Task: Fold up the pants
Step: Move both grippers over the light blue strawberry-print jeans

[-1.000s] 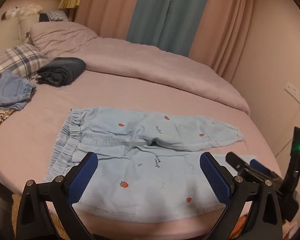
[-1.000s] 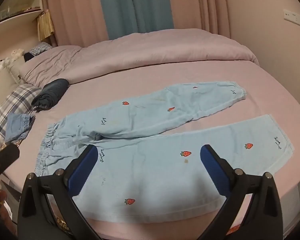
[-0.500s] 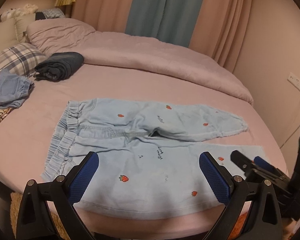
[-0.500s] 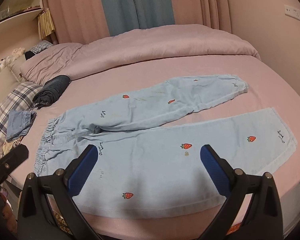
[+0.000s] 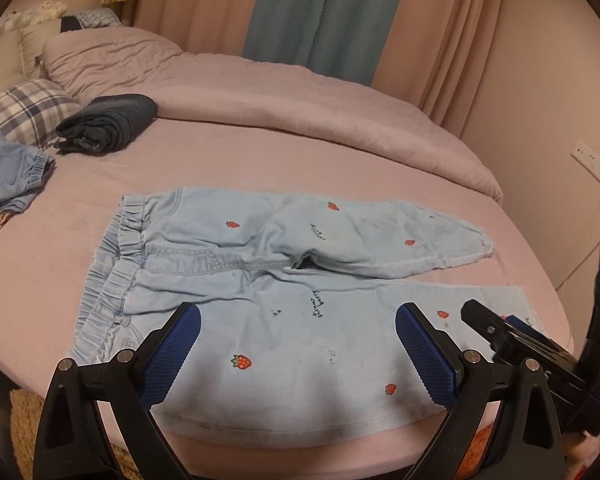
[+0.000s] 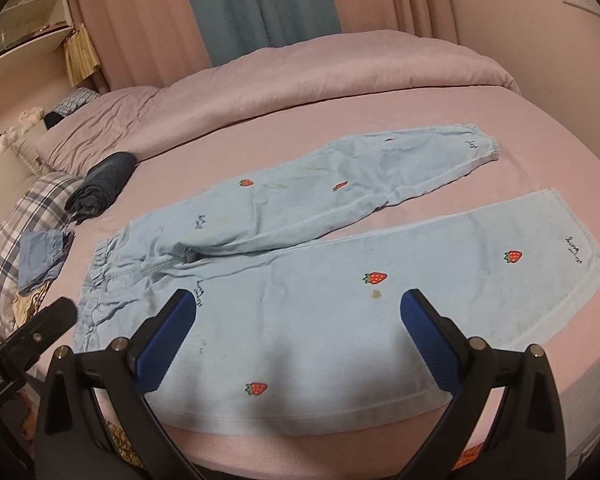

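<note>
Light blue pants with small strawberries (image 5: 260, 280) lie spread flat on the pink bed (image 5: 260, 172), waistband to the left, legs apart and running right. They also show in the right wrist view (image 6: 340, 280). My left gripper (image 5: 298, 352) is open and empty, hovering above the near leg by the bed's front edge. My right gripper (image 6: 298, 344) is open and empty, also above the near leg. The right gripper's body shows in the left wrist view at lower right.
A folded dark garment (image 5: 108, 124) and a small blue garment (image 5: 8, 172) lie at the left by a plaid pillow (image 5: 24, 112). A bunched pink duvet (image 5: 300, 104) runs along the back. Curtains (image 5: 324, 12) and a wall with a socket (image 5: 592, 162) stand behind.
Both grippers have drawn back and risen slightly from the bed, so more of the pants shows. The pants have not moved. Both stay open.
</note>
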Demonstrator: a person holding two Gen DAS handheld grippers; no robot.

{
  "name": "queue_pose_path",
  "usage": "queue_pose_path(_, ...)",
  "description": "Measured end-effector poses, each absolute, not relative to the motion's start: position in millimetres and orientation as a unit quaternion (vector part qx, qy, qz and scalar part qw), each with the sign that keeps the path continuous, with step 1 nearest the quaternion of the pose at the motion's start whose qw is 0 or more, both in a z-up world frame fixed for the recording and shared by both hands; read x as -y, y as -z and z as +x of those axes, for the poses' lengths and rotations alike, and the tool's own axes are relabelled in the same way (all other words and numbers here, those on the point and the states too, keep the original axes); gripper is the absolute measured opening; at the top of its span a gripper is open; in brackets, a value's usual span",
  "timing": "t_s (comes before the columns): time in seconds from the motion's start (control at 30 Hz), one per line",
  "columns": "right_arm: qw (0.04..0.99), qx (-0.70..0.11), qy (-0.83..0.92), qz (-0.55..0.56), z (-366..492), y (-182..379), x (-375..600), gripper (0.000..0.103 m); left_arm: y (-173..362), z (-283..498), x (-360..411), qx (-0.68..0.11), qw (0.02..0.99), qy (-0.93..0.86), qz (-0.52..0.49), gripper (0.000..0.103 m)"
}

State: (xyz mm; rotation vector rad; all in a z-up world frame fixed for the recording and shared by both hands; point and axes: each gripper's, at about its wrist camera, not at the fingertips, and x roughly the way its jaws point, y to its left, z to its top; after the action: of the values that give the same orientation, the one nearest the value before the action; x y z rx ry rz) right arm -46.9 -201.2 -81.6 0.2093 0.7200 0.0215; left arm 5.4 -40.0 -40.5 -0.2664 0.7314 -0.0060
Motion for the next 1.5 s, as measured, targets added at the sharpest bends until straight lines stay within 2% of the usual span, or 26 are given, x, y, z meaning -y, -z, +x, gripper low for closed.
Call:
queue_pose_path(0.73,0.922,-0.368,0.080,0.095,-32.6,50.0,225.2,0.102,20.9,57.1,23.1,-0.398,0.903,0.061,-0.152,0.096)
queue_pose_path(0.87,0.921,-0.369,0.087,0.090,-27.6,47.5,225.5,0.101,24.2,64.6,18.5,-0.406,0.899,0.057,-0.157,0.086)
queue_pose_path(1.5,0.915,-0.384,0.094,0.087,-14.6,51.6,217.5,0.098,43.8,72.3,-2.5,-0.429,0.886,0.039,-0.169,0.085)
